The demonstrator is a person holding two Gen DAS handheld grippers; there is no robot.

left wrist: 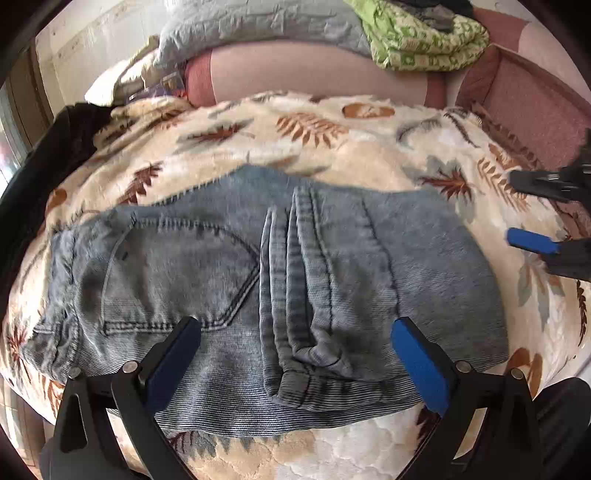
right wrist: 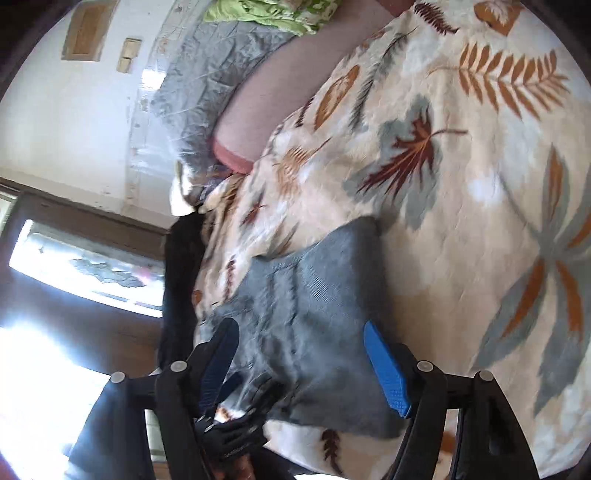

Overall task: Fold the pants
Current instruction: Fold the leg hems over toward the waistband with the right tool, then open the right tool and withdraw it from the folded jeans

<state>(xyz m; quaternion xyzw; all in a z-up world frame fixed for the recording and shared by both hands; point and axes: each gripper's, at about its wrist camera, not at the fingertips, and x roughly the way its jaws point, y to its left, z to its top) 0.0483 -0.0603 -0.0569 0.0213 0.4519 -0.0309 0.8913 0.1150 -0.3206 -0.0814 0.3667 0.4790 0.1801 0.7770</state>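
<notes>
The light blue jeans [left wrist: 258, 280] lie folded into a compact bundle on the leaf-patterned blanket [left wrist: 332, 147], back pocket up, hems across the middle. My left gripper [left wrist: 295, 332] is open above the near edge of the jeans, holding nothing. My right gripper [right wrist: 301, 339] is open and tilted, hovering over the jeans [right wrist: 314, 314] at their right end; it also shows at the right edge of the left wrist view [left wrist: 532, 210], beside the bundle and apart from it.
A pink bolster [left wrist: 317, 70], a grey pillow [left wrist: 258, 22] and a green folded quilt [left wrist: 421, 33] lie at the back. A dark garment [left wrist: 44, 166] lies at the blanket's left edge. A window [right wrist: 85, 266] is on the left.
</notes>
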